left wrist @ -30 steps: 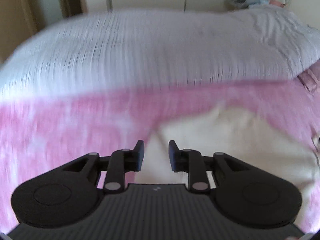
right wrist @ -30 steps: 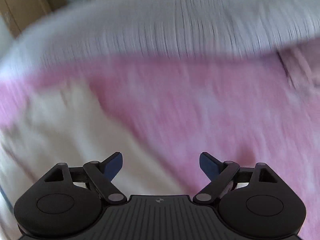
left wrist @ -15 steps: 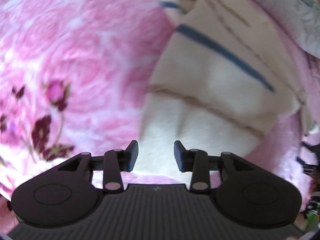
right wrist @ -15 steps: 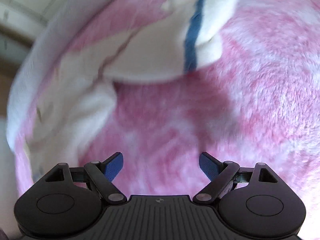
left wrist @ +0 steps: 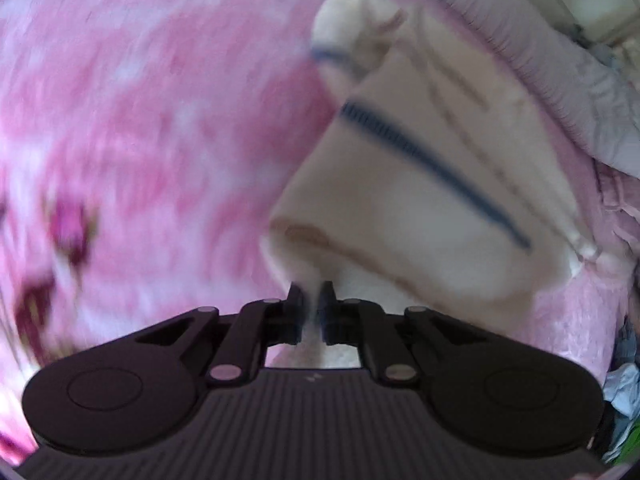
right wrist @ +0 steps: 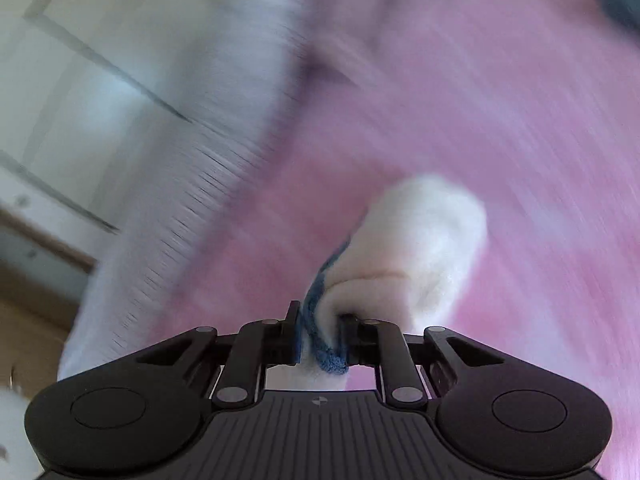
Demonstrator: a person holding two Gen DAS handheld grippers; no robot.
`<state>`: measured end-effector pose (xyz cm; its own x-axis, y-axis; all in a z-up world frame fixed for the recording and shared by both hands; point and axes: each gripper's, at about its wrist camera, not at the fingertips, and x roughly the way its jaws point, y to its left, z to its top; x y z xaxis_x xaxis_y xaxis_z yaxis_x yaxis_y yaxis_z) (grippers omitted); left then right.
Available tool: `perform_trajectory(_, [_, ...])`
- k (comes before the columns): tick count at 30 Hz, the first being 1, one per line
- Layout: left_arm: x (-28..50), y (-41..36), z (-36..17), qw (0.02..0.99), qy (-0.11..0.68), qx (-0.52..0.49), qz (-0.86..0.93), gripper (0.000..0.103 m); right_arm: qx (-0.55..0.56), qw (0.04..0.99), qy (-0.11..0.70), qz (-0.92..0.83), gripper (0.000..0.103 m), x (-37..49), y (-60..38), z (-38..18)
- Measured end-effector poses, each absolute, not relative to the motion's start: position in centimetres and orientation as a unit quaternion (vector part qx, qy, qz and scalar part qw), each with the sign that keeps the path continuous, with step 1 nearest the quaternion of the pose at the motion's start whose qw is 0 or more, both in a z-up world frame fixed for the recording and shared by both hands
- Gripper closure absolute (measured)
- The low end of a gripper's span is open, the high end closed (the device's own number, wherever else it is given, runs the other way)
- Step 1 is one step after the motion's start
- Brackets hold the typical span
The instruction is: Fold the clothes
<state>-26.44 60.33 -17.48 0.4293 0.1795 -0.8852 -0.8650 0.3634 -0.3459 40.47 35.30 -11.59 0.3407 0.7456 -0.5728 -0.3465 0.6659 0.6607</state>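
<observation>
Left tongs (left wrist: 311, 307) pinched the near edge of the cream garment (left wrist: 420, 200) lying on the pink floral blanket (left wrist: 160, 140), while right tongs (right wrist: 320, 336) clamped its bunched blue-trimmed cuff (right wrist: 320, 312).

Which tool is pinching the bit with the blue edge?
The right tool. It grips the cream garment where its blue trim bunches; the left tool pinches only plain cream fabric.

Fuzzy knit garment (left wrist: 400, 208), plush pink blanket (left wrist: 160, 120)
</observation>
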Motion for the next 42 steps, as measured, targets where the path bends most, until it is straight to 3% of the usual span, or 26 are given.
perform_trajectory(2, [-25.8, 62.4, -15.6, 0.740, 0.373, -0.418, 0.373, 0.097, 0.215, 0.797, 0.411, 0.386, 0.081, 41.1, 39.2, -7.7])
perform_trajectory(3, [-25.6, 63.5, -14.7, 0.744, 0.359, -0.414, 0.382, 0.097, 0.209, 0.800, 0.390, 0.406, 0.069, 41.2, 40.9, -5.9])
perform_trajectory(4, [-25.3, 64.6, -13.8, 0.749, 0.345, -0.409, 0.391, 0.096, 0.197, 0.806, 0.368, 0.420, 0.046, 40.7, 42.5, -4.5])
perform_trajectory(6, [-24.8, 66.4, -12.7, 0.749, 0.335, -0.403, 0.405, 0.093, 0.176, 0.811, 0.340, 0.443, 0.021, 39.1, 44.1, -3.1])
perform_trajectory(9, [-24.3, 66.9, -13.1, 0.746, 0.367, -0.383, 0.402, 0.091, 0.141, 0.784, 0.382, 0.468, 0.021, 35.3, 43.0, -5.9])
perform_trajectory(14, [-26.4, 64.8, -15.0, 0.713, 0.388, -0.450, 0.372, 0.073, 0.103, 0.717, 0.544, 0.424, 0.021, 26.2, 36.1, -16.0])
perform_trajectory(18, [-28.4, 63.1, -16.4, 0.680, 0.377, -0.496, 0.386, 0.063, 0.183, 0.675, 0.633, 0.331, 0.021, 20.2, 29.9, -21.0])
perform_trajectory(23, [-29.7, 62.6, -18.0, 0.657, 0.370, -0.529, 0.389, 0.055, 0.238, 0.678, 0.628, 0.300, 0.021, 16.9, 27.9, -21.7])
perform_trajectory(27, [-29.4, 62.8, -19.1, 0.660, 0.356, -0.556, 0.357, 0.066, 0.233, 0.679, 0.628, 0.300, 0.021, 17.2, 29.0, -21.5])
perform_trajectory(30, [-28.1, 63.1, -18.8, 0.678, 0.392, -0.519, 0.342, 0.067, 0.245, 0.679, 0.629, 0.288, 0.021, 16.9, 28.3, -20.8])
perform_trajectory(36, [-29.8, 64.6, -18.1, 0.686, 0.423, -0.483, 0.342, 0.054, 0.253, 0.674, 0.636, 0.279, 0.021, 15.4, 27.3, -19.9])
perform_trajectory(42, [-30.5, 64.9, -20.8, 0.647, 0.359, -0.602, 0.299, 0.053, 0.258, 0.676, 0.635, 0.270, 0.021, 14.1, 27.7, -20.1])
